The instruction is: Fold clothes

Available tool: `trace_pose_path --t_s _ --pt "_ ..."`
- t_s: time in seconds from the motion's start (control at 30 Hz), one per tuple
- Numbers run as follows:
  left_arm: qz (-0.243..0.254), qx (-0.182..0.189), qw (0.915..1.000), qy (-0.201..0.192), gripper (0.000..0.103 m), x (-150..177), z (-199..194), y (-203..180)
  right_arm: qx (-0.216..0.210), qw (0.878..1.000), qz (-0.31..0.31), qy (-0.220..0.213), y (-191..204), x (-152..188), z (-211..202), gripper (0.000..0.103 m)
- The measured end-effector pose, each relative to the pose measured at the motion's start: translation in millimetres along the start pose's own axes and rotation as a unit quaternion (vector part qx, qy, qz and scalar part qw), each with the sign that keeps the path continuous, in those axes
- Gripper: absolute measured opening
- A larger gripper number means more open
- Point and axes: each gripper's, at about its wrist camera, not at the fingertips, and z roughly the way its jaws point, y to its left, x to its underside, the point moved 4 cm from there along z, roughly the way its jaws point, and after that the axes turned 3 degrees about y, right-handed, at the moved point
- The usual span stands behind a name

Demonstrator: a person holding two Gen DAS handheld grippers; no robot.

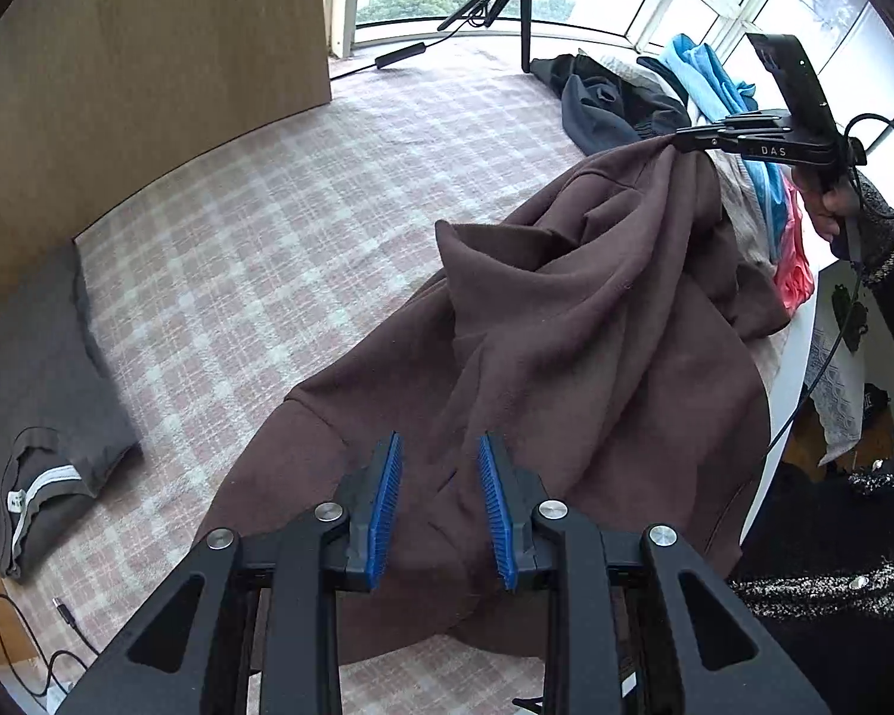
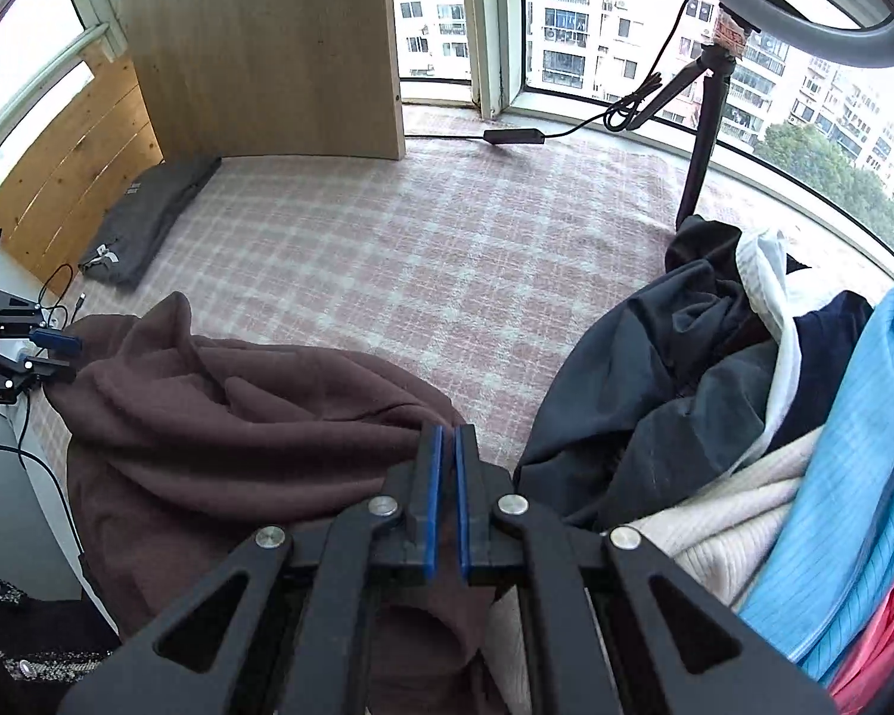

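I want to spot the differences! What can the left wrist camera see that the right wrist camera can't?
Only the left wrist view shows the right gripper from outside, pinching the brown hoodie, plus the person's hand.

Only the right wrist view shows the apartment towers outside and the cream sweater.

Both show the hoodie, the plaid cover, the folded grey garment, the tripod and the open left gripper.

A plaid-covered surface (image 2: 423, 274) carries a brown garment (image 2: 220, 417), folded grey clothing (image 2: 149, 220) and heaped clothes (image 2: 745, 417).
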Motion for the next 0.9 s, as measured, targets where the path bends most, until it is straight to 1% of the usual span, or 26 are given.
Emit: trace_pose_path --t_s 0.03,0.07,0.13,0.17,0.2,0.23,0.27,0.33,0.4,0.43,0.47,0.57,0.63,0.7,0.77,0.8,0.87,0.9 --pt "0.010 0.002 0.9999 0.003 0.036 -2 4 -5 0.003 1.000 -0.004 0.004 1 5 2 0.004" --pt "0.027 -0.013 0.9995 0.010 0.038 -4 11 -9 0.005 1.000 -0.008 0.009 3 11 5 0.004" --pt "0.059 -0.065 0.9957 0.029 0.038 -4 30 -13 0.002 1.000 -0.005 0.018 3 22 12 0.004" --pt "0.067 -0.074 0.9940 0.045 0.038 -1 39 -14 0.000 1.000 0.000 0.023 2 27 16 0.005" --pt "0.063 -0.054 0.9947 0.061 0.036 5 45 -16 -0.002 1.000 0.005 0.027 1 33 18 0.005" --pt "0.059 -0.033 0.9947 0.077 0.031 11 51 -18 -0.004 0.999 0.009 0.031 0 38 20 0.005" --pt "0.057 -0.013 0.9943 0.090 0.030 17 55 -21 -0.005 0.999 0.012 0.035 0 43 21 0.005" --pt "0.069 0.015 0.9941 0.082 0.029 30 46 -35 -0.006 0.999 0.016 0.038 -1 51 24 0.005" --pt "0.073 0.057 0.9930 0.073 0.031 42 28 -45 -0.013 0.999 0.025 0.041 -4 56 26 0.005" --pt "0.071 0.062 0.9932 0.068 0.036 45 20 -46 -0.016 0.998 0.030 0.043 -6 58 28 0.005" --pt "0.067 0.057 0.9944 0.060 0.036 46 11 -43 -0.019 0.998 0.034 0.046 -8 59 30 0.005" --pt "0.046 0.023 0.9983 0.026 0.034 37 -11 -24 -0.015 0.998 0.033 0.048 -8 58 34 0.005" --pt "0.040 0.001 0.9990 0.018 0.034 26 -10 -12 -0.007 0.998 0.026 0.050 -5 56 35 0.005" --pt "0.056 -0.001 0.9980 0.028 0.034 17 5 -13 -0.003 0.998 0.019 0.052 -3 53 35 0.005" --pt "0.079 0.003 0.9958 0.046 0.040 12 30 -22 0.000 0.999 0.015 0.052 -1 52 35 0.005" --pt "0.091 0.006 0.9942 0.056 0.046 10 41 -28 0.000 0.999 0.013 0.052 -1 52 35 0.005" --pt "0.108 0.011 0.9915 0.071 0.046 10 62 -37 -0.001 0.999 0.013 0.052 -1 52 34 0.005" --pt "0.103 0.013 0.9916 0.077 0.044 10 70 -39 -0.002 0.999 0.014 0.051 -1 52 33 0.005"
